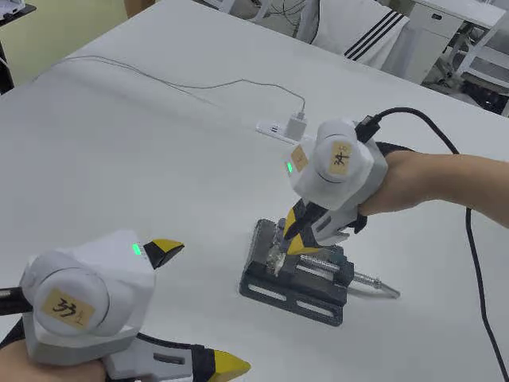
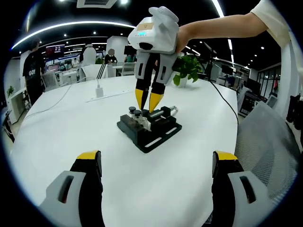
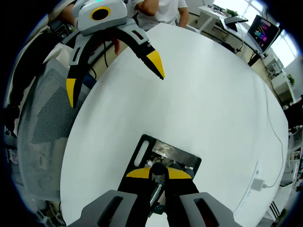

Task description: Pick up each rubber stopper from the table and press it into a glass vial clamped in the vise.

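- Hovering just above a small black vise [image 1: 298, 290] on a white table [image 1: 159, 159], the right gripper [image 1: 296, 236] points its yellow-tipped jaws straight down at the top of the vise. A bare forearm holds it, reaching in from the right side of the head view.
- In the right gripper view, the right gripper [image 3: 158, 172] has its jaws drawn together on a small, dark, round rubber stopper [image 3: 158, 168], pinched between the two yellow tips. The vise [image 3: 142, 151] lies directly beneath.
- In the left gripper view, the right gripper [image 2: 148, 100] hangs upright over the vise [image 2: 151, 132], its tips close together with only a narrow gap between them. The tips are over the middle of the vise.
- Two small dark-topped pieces [image 2: 135, 112] stand up from the near left part of the vise, beside the tips. They are too small to tell whether they are stoppered vials.
- In the head view, something pale and glassy [image 1: 278, 256] sits in the vise just below the gripper tips. Its shape is not clear.
- The left gripper [image 1: 195, 309] sits low at the near left of the table, well apart from the vise. Its jaws are spread wide and hold nothing.
- In its own view, the left gripper [image 2: 156, 158] has its tips far apart, facing the vise across bare table.
- In the right gripper view, the left gripper [image 3: 113, 75] is at the upper left, with its jaws splayed.
- A white charger plug [image 1: 296, 126] and a thin cable [image 1: 159, 79] lie on the table beyond the vise.
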`<action>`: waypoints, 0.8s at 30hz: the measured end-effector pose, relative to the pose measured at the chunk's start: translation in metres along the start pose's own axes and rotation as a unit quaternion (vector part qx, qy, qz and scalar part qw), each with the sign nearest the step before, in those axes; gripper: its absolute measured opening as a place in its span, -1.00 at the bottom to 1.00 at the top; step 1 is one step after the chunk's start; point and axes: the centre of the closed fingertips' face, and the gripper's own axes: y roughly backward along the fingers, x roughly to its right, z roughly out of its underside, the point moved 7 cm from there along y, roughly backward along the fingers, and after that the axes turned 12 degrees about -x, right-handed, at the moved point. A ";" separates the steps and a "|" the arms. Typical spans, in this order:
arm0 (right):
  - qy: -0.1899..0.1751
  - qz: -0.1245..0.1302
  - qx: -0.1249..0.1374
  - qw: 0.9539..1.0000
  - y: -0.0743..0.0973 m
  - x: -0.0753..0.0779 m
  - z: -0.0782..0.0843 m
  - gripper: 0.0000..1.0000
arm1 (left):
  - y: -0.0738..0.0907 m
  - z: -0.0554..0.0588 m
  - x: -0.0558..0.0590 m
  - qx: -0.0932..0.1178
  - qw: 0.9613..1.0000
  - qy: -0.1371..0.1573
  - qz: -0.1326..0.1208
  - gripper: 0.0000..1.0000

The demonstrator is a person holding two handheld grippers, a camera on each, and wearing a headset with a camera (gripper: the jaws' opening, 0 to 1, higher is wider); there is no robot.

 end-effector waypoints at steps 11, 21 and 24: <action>0.001 -0.004 -0.012 1.000 -0.005 0.003 -0.001 -0.90 | 0.000 0.002 0.000 -0.002 1.000 -0.001 -0.001 0.98; -0.013 -0.017 -0.035 0.999 -0.005 0.005 -0.004 -0.91 | -0.001 0.003 0.001 -0.004 1.000 0.000 0.003 0.97; -0.034 -0.026 -0.041 0.998 -0.005 0.006 -0.004 -0.91 | -0.001 0.003 0.001 -0.004 1.000 0.002 0.004 0.97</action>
